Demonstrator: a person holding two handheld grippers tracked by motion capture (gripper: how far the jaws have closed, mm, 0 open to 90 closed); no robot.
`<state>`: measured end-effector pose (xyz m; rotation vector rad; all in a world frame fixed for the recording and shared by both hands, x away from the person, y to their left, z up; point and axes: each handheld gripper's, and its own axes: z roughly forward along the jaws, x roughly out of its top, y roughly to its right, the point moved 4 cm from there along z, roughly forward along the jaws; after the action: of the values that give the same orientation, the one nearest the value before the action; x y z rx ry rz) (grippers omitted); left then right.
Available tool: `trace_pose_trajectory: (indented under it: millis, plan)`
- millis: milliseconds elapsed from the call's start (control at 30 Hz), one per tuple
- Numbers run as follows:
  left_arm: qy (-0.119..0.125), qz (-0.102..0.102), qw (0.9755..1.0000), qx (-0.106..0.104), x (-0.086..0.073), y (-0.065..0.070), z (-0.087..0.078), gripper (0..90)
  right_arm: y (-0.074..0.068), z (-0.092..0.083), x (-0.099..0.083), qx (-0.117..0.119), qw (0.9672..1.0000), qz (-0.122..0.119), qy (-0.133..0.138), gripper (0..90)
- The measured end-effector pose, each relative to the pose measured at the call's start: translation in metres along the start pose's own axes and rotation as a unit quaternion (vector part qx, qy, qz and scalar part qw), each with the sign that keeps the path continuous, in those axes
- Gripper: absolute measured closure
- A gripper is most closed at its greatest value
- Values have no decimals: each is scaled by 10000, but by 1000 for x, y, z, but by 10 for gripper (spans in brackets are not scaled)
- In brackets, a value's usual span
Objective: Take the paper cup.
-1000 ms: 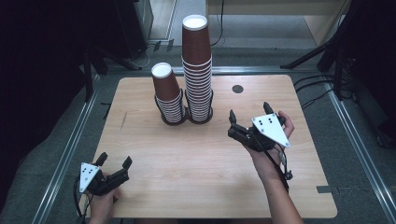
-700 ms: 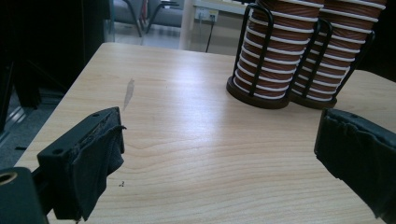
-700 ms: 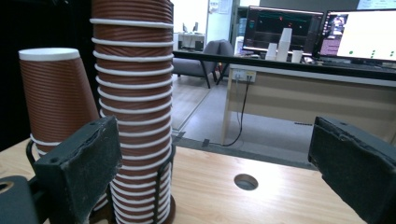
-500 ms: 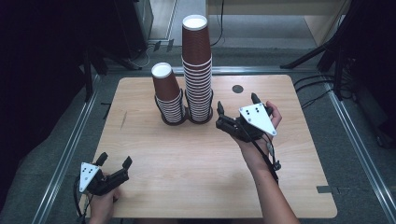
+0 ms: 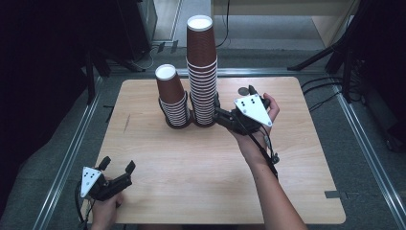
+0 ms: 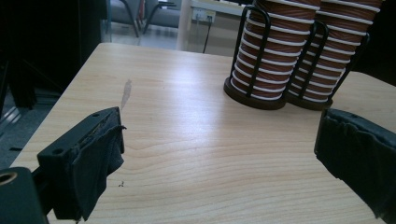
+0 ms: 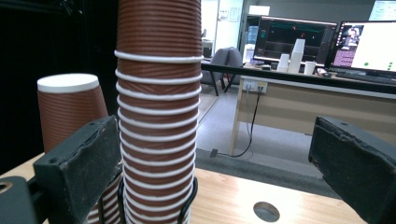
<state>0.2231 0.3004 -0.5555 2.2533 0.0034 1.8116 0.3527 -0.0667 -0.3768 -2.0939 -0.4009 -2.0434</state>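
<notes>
Two stacks of upside-down brown paper cups stand in a black wire holder [image 6: 254, 95] at the back middle of the wooden table [image 5: 201, 191]. The tall stack [image 5: 201, 72] is on the right, the short stack [image 5: 172, 96] on the left. My right gripper [image 5: 233, 98] hovers just right of the tall stack, open. In the right gripper view the tall stack [image 7: 159, 93] rises between the jaws of that gripper [image 7: 219, 158], close to the left one and far from the right one. My left gripper [image 5: 118, 164] rests open near the front left corner, with bare wood between its jaws [image 6: 219, 154].
A small round hole [image 5: 244, 91] lies in the table behind the right gripper. A dark scuff [image 6: 126, 91] marks the wood at the left. Metal rails run along the floor on both sides. Beyond the table stands a desk with lit monitors [image 7: 299, 35].
My right gripper has moved left and toward the back, up to the tall stack of cups. The left gripper has stayed where it was.
</notes>
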Motion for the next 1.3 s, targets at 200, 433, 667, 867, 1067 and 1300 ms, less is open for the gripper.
trace_pose_trajectory:
  millis: [200, 433, 667, 867, 1067, 1300]
  plan:
    - [2, 18, 10000, -8, 0, 0, 0, 21, -7, 7, 8, 60, 10000, -15, 55, 25]
    - [4, -3, 10000, -9, 0, 0, 0, 21, -16, 15, 15, 133, 9999, -40, 92, 23]
    - [16, -27, 10000, -19, 0, -1, 0, 21, -23, 26, 25, 163, 9998, 4, 139, 23]
    - [22, -39, 10000, -23, 0, 0, 0, 21, -29, 36, 34, 154, 9998, -2, 132, 23]
    - [15, -19, 10000, -18, 0, 0, 0, 21, -37, 47, 51, 194, 9996, -15, 201, 22]
    - [9, -18, 10000, -32, 0, 0, 0, 21, -43, 61, 58, 181, 9997, -10, 187, 23]
